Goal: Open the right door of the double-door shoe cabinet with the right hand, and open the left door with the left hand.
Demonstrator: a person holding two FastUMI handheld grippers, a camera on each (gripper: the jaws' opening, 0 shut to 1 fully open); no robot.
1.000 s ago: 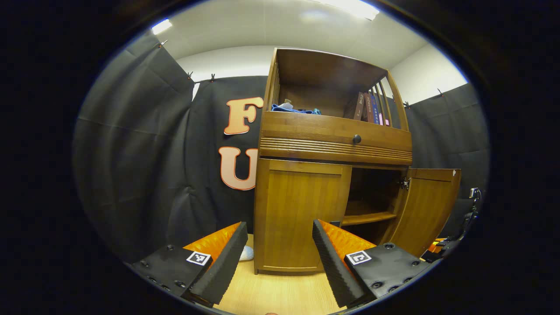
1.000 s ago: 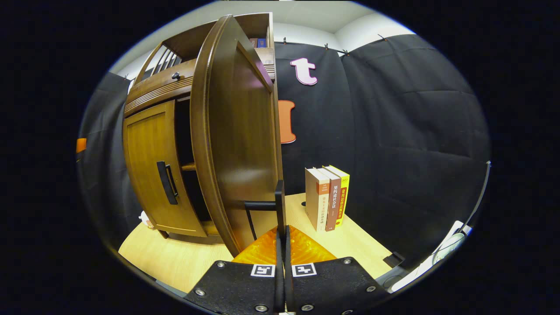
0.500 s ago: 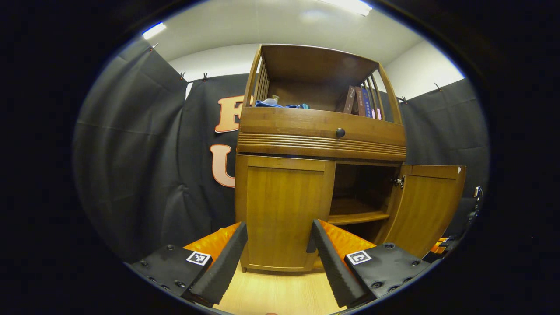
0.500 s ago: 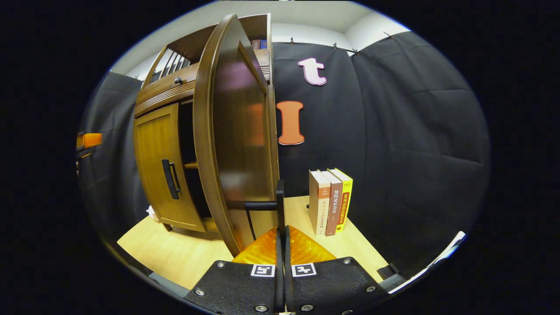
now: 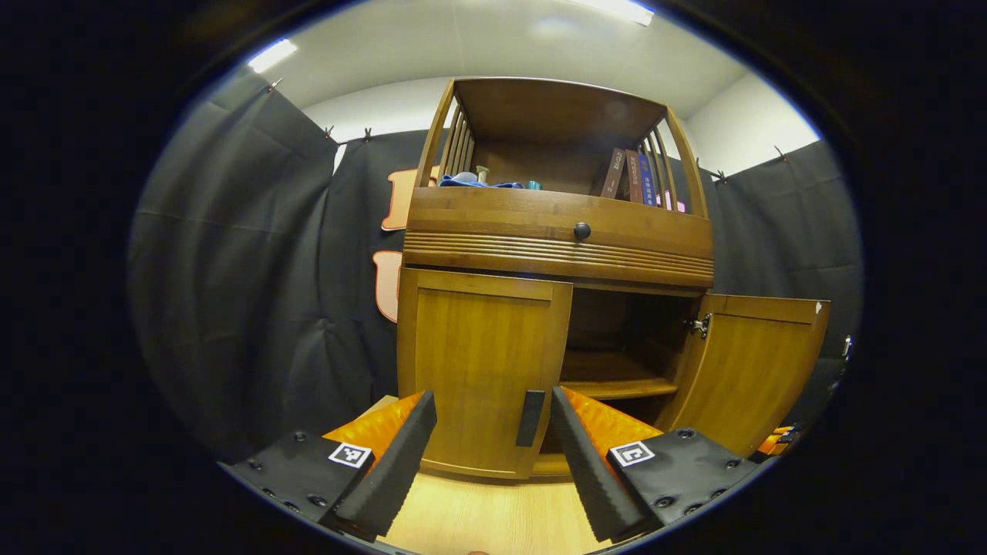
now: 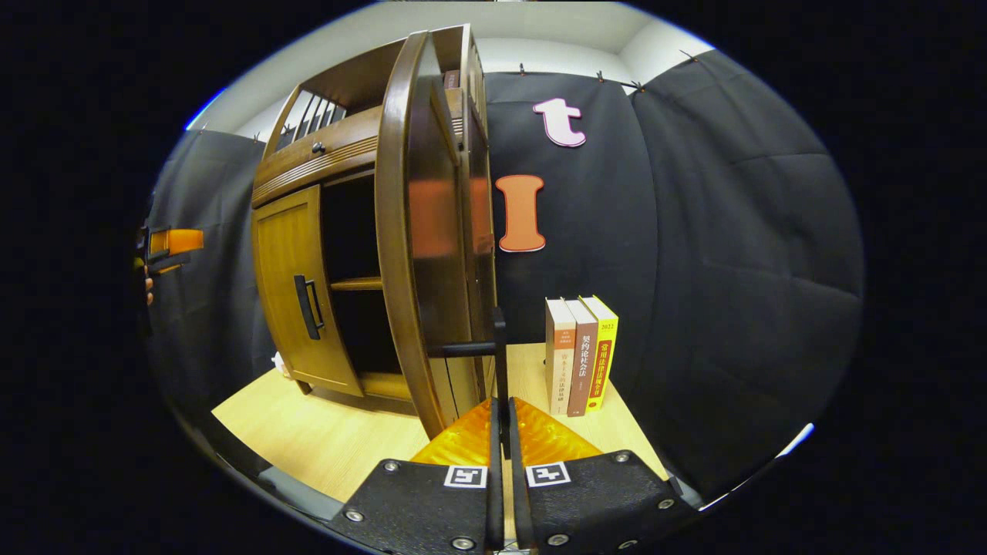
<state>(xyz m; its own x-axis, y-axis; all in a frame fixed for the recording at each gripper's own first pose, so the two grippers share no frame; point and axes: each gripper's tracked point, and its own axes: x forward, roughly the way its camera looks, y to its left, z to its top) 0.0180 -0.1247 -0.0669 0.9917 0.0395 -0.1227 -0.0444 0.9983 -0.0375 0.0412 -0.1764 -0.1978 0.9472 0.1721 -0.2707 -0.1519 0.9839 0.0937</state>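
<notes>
The brown wooden shoe cabinet stands on a light wood table. Its left door is closed, with a black handle on its right edge. My left gripper is open just in front of that handle, which sits between the fingers without touching them. The right door is swung wide open. In the right gripper view, my right gripper is shut on the right door's black handle, with the door seen edge-on. The left door and its handle appear to the left.
Three upright books stand on the table right of the cabinet. A drawer with a round knob sits above the doors; books and blue cloth lie on the top shelf. The left gripper's orange part shows at far left.
My left gripper has moved right and closer to the left door, bringing its handle between the fingers. My right gripper has pulled the right door further open.
</notes>
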